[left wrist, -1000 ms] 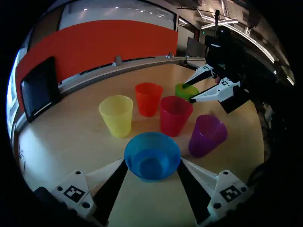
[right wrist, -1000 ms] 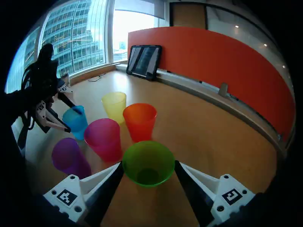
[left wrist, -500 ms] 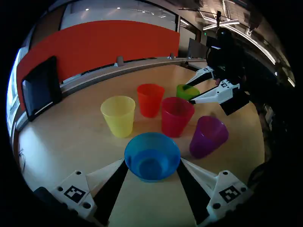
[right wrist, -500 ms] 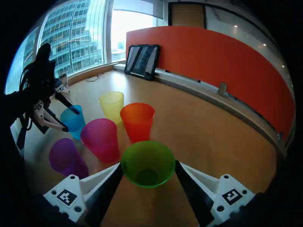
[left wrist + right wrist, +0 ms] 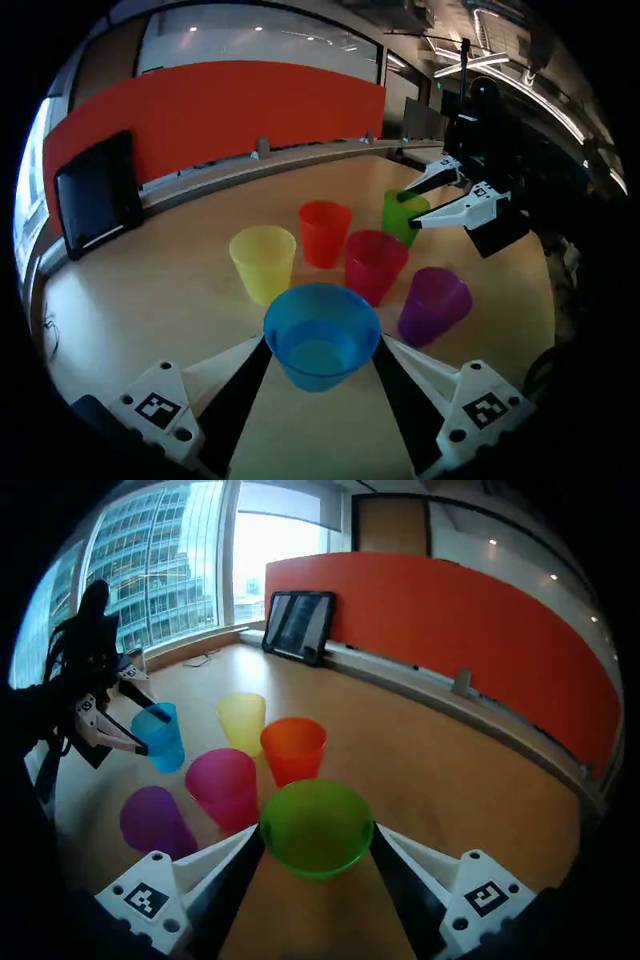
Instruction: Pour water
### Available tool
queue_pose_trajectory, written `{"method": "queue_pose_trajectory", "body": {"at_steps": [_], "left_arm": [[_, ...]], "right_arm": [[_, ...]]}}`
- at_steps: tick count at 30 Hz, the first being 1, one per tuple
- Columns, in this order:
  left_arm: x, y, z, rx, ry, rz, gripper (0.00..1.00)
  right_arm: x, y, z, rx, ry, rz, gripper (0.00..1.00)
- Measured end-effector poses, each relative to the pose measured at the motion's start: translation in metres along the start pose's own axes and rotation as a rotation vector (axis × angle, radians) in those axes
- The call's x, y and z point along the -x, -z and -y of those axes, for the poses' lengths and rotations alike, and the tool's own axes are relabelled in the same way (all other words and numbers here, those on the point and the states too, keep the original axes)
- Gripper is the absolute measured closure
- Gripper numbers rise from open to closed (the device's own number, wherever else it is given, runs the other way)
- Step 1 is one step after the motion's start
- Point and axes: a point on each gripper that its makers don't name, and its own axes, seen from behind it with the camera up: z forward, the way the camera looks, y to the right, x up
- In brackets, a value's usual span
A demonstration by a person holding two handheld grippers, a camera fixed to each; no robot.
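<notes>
A blue cup holding a little water sits between the fingers of my left gripper, which is shut on it and holds it above the wooden table. From the right gripper view, the blue cup and left gripper hang in the air at the left. My right gripper is shut on a green cup, which looks empty. In the left gripper view the green cup floats off the table in the right gripper.
Several cups stand grouped on the table: yellow, orange, red-pink and purple. A dark tablet leans at the table's far edge below an orange wall. Large windows lie beyond.
Both grippers have risen, lifting the blue and the green cup off the table. The standing cups have not moved.
</notes>
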Motion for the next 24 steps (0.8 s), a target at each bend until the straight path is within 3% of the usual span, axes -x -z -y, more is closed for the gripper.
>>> {"method": "queue_pose_trajectory", "body": {"at_steps": [24], "left_arm": [[-0.071,0.069,-0.003,-0.085,-0.045,-0.219,0.14]], "right_arm": [[-0.076,0.073,0.027,0.038,0.037,-0.233,0.06]]}}
